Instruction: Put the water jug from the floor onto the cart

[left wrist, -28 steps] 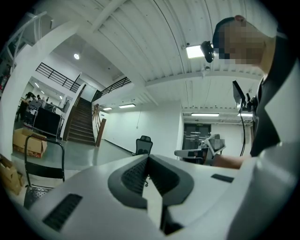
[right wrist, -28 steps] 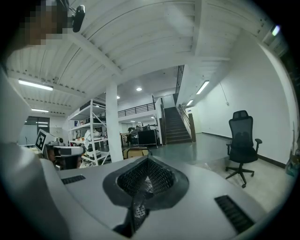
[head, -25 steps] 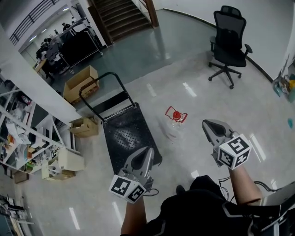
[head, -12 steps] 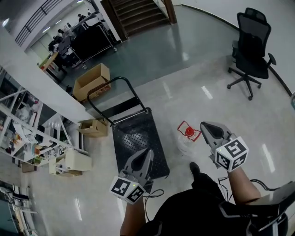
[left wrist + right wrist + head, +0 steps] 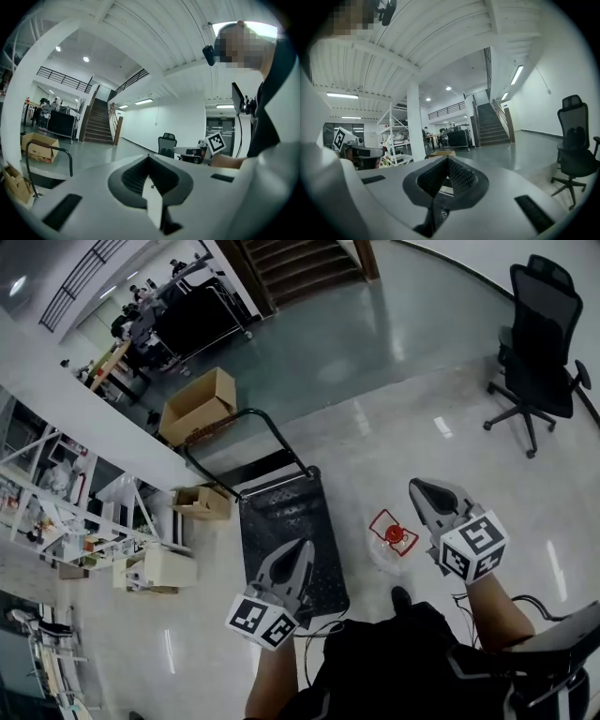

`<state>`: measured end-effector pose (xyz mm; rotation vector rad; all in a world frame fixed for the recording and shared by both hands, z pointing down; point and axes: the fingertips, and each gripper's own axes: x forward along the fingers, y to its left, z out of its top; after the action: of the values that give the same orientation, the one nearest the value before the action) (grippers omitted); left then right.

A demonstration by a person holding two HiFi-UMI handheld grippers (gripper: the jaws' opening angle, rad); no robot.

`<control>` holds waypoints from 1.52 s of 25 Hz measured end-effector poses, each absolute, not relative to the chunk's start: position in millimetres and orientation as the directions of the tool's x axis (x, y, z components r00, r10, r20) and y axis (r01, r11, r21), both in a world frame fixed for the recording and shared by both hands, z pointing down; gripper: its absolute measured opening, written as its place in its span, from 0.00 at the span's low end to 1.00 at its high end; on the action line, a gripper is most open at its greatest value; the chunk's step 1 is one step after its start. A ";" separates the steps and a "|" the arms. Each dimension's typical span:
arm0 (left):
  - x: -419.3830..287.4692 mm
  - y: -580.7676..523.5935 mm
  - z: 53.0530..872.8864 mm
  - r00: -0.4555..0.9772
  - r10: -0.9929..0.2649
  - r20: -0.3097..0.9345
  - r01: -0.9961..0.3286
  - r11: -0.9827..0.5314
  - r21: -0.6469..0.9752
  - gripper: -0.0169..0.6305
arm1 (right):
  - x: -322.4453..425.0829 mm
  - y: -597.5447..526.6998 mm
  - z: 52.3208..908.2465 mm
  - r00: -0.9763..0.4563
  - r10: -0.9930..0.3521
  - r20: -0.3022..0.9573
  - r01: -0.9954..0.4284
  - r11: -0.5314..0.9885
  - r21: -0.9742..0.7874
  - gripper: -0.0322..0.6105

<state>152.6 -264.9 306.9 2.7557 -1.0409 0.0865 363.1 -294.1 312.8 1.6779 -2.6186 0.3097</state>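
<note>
The water jug (image 5: 395, 537) is clear with a red cap and a red handle frame. It stands on the pale floor just right of the black platform cart (image 5: 281, 521), whose tube handle (image 5: 246, 423) rises at its far end. My left gripper (image 5: 304, 546) is shut and empty, held over the cart's near end. My right gripper (image 5: 416, 487) is also shut and empty, and it hovers just right of and above the jug. In the left gripper view the jaws (image 5: 149, 156) meet at the tip, with the cart handle (image 5: 49, 151) at lower left. In the right gripper view the jaws (image 5: 448, 158) are closed too.
A black office chair (image 5: 544, 343) stands at the far right. An open cardboard box (image 5: 199, 404) lies beyond the cart handle and a smaller one (image 5: 206, 502) lies left of the cart. Shelving (image 5: 47, 512) lines the left side. Stairs (image 5: 300, 259) rise at the top.
The person has walked forward, so the jug and cart now lie closer, lower in the head view. Both grippers came along and stayed shut and empty.
</note>
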 end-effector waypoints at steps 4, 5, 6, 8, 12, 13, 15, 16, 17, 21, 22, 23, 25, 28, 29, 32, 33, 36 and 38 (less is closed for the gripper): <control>159.1 -283.1 312.4 0.758 -0.638 0.134 -0.652 -0.741 0.163 0.01 | 367.6 -312.8 319.0 -0.413 -0.902 0.128 -0.906 0.393 -0.155 0.04; 158.4 -286.9 312.3 0.760 -0.636 0.132 -0.650 -0.743 0.162 0.01 | 367.7 -315.4 319.9 -0.406 -0.905 0.130 -0.909 0.386 -0.156 0.04; 157.9 -290.8 311.8 0.764 -0.633 0.128 -0.646 -0.746 0.161 0.01 | 367.7 -317.2 320.8 -0.398 -0.908 0.131 -0.912 0.377 -0.160 0.04; 159.3 -296.6 312.4 0.773 -0.622 0.124 -0.635 -0.755 0.164 0.01 | 367.0 -317.8 324.9 -0.390 -0.910 0.139 -0.914 0.365 -0.178 0.04; 166.7 -308.9 325.3 0.785 -0.605 0.133 -0.619 -0.760 0.198 0.01 | 370.0 -324.6 344.9 -0.385 -0.908 0.164 -0.911 0.346 -0.225 0.04; 168.5 -315.2 330.2 0.784 -0.604 0.141 -0.620 -0.757 0.206 0.01 | 371.5 -331.4 351.4 -0.381 -0.909 0.172 -0.912 0.338 -0.234 0.05; 171.2 -326.9 345.7 0.781 -0.601 0.170 -0.625 -0.746 0.229 0.01 | 373.3 -343.2 370.5 -0.377 -0.904 0.203 -0.911 0.322 -0.257 0.12; 173.1 -331.0 356.4 0.780 -0.596 0.190 -0.625 -0.742 0.242 0.01 | 375.0 -346.3 383.9 -0.373 -0.900 0.227 -0.912 0.310 -0.269 0.15; 175.6 -333.6 368.8 0.781 -0.587 0.212 -0.624 -0.739 0.254 0.01 | 377.8 -347.8 399.1 -0.367 -0.895 0.254 -0.914 0.295 -0.280 0.18; 186.9 -343.4 426.9 0.775 -0.553 0.307 -0.629 -0.719 0.295 0.01 | 392.7 -352.2 463.7 -0.339 -0.871 0.355 -0.921 0.230 -0.314 0.22; 190.2 -347.5 443.2 0.768 -0.547 0.332 -0.637 -0.705 0.312 0.01 | 396.5 -354.0 480.8 -0.330 -0.865 0.379 -0.924 0.214 -0.316 0.22; 194.6 -351.0 459.8 0.764 -0.538 0.356 -0.642 -0.691 0.333 0.01 | 400.7 -355.2 499.1 -0.317 -0.858 0.404 -0.929 0.195 -0.315 0.23; 205.0 -353.7 492.5 0.766 -0.505 0.399 -0.638 -0.670 0.378 0.01 | 408.1 -354.3 539.5 -0.292 -0.839 0.459 -0.935 0.151 -0.320 0.23; 219.3 -352.3 539.2 0.781 -0.434 0.450 -0.613 -0.672 0.416 0.01 | 416.7 -352.7 602.2 -0.270 -0.802 0.533 -0.938 0.093 -0.334 0.24; 224.6 -351.5 555.3 0.784 -0.407 0.468 -0.603 -0.678 0.421 0.01 | 420.8 -353.2 622.7 -0.262 -0.791 0.553 -0.940 0.078 -0.333 0.24; 240.3 -340.8 607.3 0.777 -0.315 0.544 -0.576 -0.704 0.415 0.01 | 436.0 -345.8 685.2 -0.250 -0.751 0.611 -0.927 0.004 -0.375 0.24; 243.7 -334.9 624.2 0.768 -0.282 0.575 -0.568 -0.716 0.406 0.01 | 440.4 -339.5 706.5 -0.247 -0.735 0.632 -0.917 -0.034 -0.398 0.24; 245.9 -326.1 673.5 0.732 -0.213 0.647 -0.562 -0.725 0.398 0.01 | 449.6 -322.0 765.9 -0.228 -0.688 0.689 -0.895 -0.130 -0.426 0.24; 241.2 -330.5 707.7 0.706 -0.205 0.678 -0.603 -0.675 0.424 0.01 | 452.4 -316.4 800.3 -0.217 -0.664 0.715 -0.884 -0.177 -0.432 0.24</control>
<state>241.2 -330.5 707.7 2.2602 -0.6129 0.7953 452.4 -316.4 800.3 1.7954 -1.8418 1.3436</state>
